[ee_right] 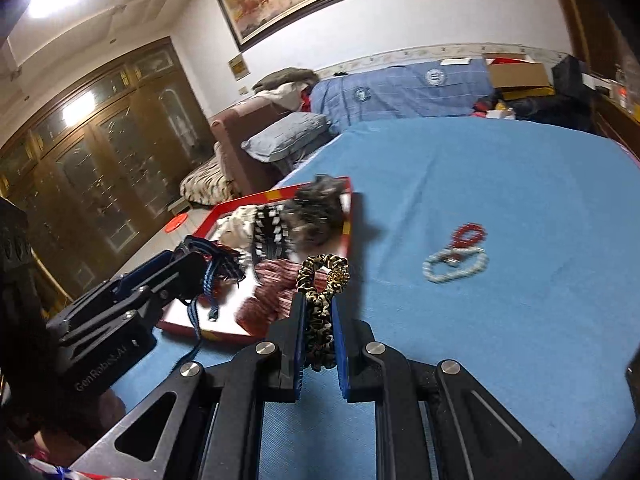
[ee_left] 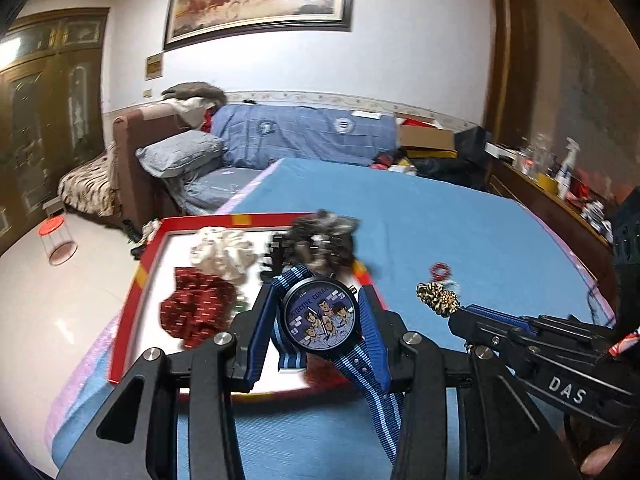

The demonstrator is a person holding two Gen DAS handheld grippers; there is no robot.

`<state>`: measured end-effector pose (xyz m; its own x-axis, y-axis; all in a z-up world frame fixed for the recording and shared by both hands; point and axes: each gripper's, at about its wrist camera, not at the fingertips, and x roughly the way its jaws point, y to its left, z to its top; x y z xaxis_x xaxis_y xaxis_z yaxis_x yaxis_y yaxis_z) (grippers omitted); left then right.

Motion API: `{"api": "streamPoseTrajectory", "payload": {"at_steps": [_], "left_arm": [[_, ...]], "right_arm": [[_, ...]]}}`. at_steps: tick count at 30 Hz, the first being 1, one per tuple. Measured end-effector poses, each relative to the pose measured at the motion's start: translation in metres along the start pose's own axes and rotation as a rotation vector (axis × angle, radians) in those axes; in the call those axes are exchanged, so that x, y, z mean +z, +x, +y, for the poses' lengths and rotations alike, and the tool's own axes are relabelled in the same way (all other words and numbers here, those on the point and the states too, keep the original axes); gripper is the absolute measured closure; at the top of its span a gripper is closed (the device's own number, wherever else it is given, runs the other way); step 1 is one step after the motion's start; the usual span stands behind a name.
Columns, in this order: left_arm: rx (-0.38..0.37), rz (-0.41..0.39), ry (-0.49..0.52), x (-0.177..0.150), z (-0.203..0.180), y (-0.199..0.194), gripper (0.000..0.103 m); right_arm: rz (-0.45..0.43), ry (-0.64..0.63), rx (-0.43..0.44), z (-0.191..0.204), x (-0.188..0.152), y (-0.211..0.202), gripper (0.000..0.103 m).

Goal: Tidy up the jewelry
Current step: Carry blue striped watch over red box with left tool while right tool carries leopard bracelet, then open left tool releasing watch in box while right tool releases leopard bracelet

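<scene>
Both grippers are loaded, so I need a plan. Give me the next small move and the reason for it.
Probably lower the left gripper and open it, leaving the watch in the red tray. The watch is already gripped between the fingers above the tray, where the scrunchies lie. The right gripper, shut on the leopard scrunchie, sits beside the tray and can follow.

Woven striped fabric strap seen on watch [ee_left: 322, 317], glossy face. Matt black plastic noted on left gripper [ee_left: 318, 332], polished metal bolts. Leopard-print scrunchie [ee_right: 322, 300] of soft gathered cloth. Bedsheet [ee_right: 500, 220] of matt blue cloth.
</scene>
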<state>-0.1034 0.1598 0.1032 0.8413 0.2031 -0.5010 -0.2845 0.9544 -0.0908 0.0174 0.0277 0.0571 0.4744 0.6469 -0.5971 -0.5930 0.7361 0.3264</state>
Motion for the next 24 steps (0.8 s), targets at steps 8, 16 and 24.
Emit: {"api": "streamPoseTrajectory", "payload": {"at_steps": [8,16,24], "left_arm": [[0.073,0.026,-0.09,0.001,0.055,0.022,0.062],[0.097,0.041,-0.122,-0.002,0.078,0.036,0.062],[0.103,0.064,-0.142,-0.002,0.091,0.055,0.062]], "right_arm": [[0.06,-0.049,0.022,0.035,0.009,0.047,0.088],[0.096,-0.055,0.026,0.047,0.011,0.076,0.088],[0.125,-0.054,0.019,0.05,0.01,0.096,0.088]]}}
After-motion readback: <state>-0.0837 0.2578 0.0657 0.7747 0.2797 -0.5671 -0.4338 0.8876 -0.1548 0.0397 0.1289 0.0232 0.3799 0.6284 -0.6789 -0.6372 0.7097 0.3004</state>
